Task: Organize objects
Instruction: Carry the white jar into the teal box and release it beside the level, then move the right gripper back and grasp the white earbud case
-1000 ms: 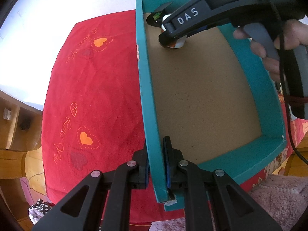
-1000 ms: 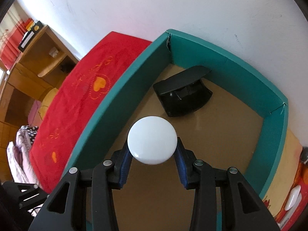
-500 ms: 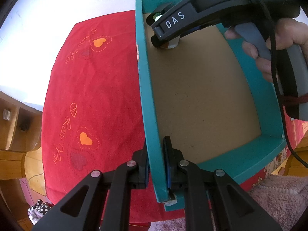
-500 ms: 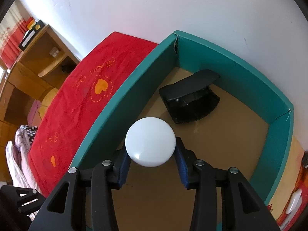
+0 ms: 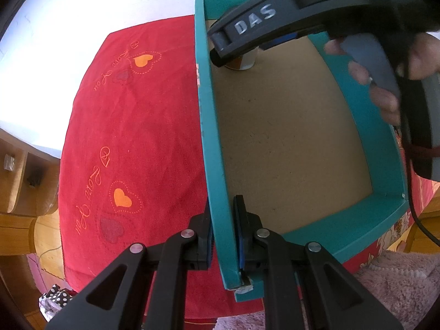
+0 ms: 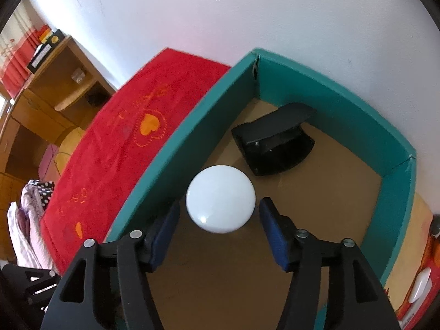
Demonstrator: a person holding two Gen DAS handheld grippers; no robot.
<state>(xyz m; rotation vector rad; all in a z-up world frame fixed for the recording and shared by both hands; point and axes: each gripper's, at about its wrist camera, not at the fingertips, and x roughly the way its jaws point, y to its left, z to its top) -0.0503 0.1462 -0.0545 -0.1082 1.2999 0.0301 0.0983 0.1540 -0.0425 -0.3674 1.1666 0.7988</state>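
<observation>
A teal box with a brown cardboard floor lies on a red cloth. My left gripper is shut on its near left wall, one pad on each side. Inside the box, by the left wall, stands a small jar with a round white lid; in the left wrist view its base shows under the housing marked DAS. My right gripper straddles the lid, its jaws opening, with a gap at both blue pads. A black object lies in the far corner.
The red cloth with orange hearts spreads left of the box. A wooden shelf unit stands further left against the white wall. Pink fluffy fabric lies at the near right. A person's hand holds the right gripper.
The right jaws have spread off the white lid, which now stands free between them. The right gripper has shifted slightly over the box. The left gripper has not moved.
</observation>
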